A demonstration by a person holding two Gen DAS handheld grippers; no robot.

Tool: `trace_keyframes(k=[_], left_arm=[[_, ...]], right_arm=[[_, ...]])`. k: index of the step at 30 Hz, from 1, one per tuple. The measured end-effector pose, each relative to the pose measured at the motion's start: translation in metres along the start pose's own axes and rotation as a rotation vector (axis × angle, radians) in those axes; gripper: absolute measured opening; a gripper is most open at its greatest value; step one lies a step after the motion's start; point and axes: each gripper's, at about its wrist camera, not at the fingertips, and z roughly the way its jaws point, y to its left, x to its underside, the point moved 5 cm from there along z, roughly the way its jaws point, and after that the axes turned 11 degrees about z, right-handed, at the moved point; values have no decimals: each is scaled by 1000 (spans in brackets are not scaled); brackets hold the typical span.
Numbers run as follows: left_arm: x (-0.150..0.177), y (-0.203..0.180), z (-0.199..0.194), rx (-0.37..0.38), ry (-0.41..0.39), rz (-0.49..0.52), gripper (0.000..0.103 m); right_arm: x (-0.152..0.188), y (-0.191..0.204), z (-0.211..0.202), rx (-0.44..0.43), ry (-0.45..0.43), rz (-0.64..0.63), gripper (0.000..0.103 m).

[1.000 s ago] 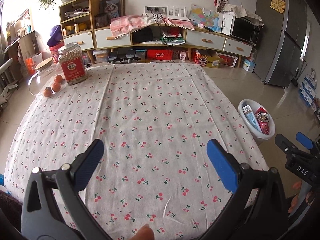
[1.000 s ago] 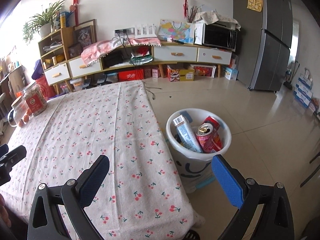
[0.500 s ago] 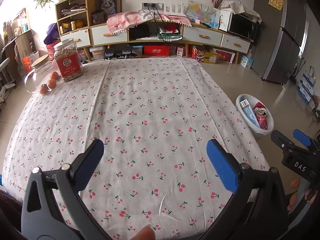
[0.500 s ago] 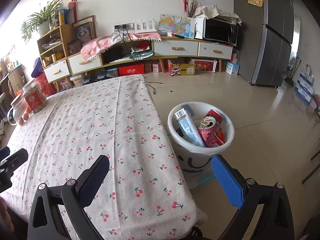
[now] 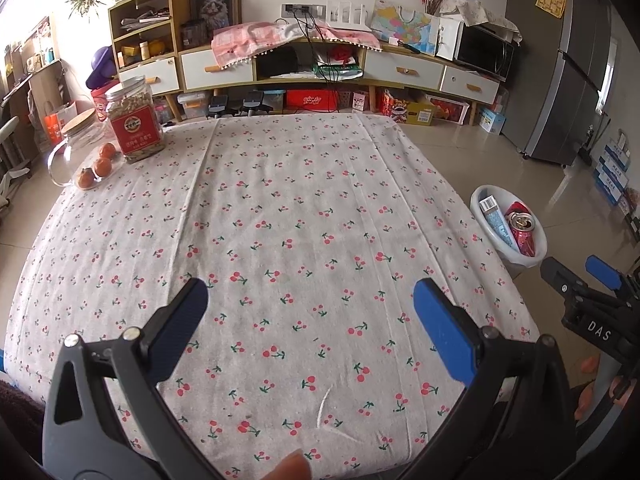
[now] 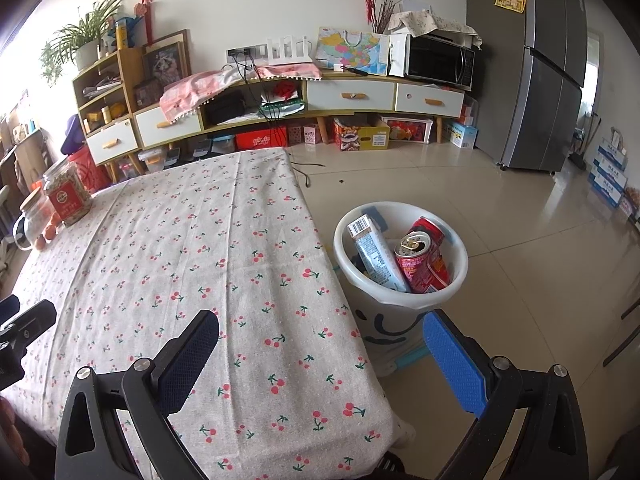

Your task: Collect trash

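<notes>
Both views have pulled back slightly; my left gripper (image 5: 308, 304) and right gripper (image 6: 320, 336) gape wide, holding nothing, beside the bin (image 6: 460, 276).

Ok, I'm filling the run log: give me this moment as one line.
left tongs: open, empty, over table | right tongs: open, empty | bin: on floor, holds can and carton

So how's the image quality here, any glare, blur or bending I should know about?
Left wrist view: window light blows out the upper left corner; fisheye bows the table edges; cherry print stays sharp. Right wrist view: the same corner is washed out, floor tiles show soft glare, the fridge leans inward, and the bin and can are crisp.
</notes>
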Motion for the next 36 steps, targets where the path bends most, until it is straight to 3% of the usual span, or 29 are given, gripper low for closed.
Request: trace_keyframes(k=[36], left_arm=[[6, 1, 2, -7, 11, -10, 102]], right_arm=[[0, -6, 4, 6, 6, -2, 103]])
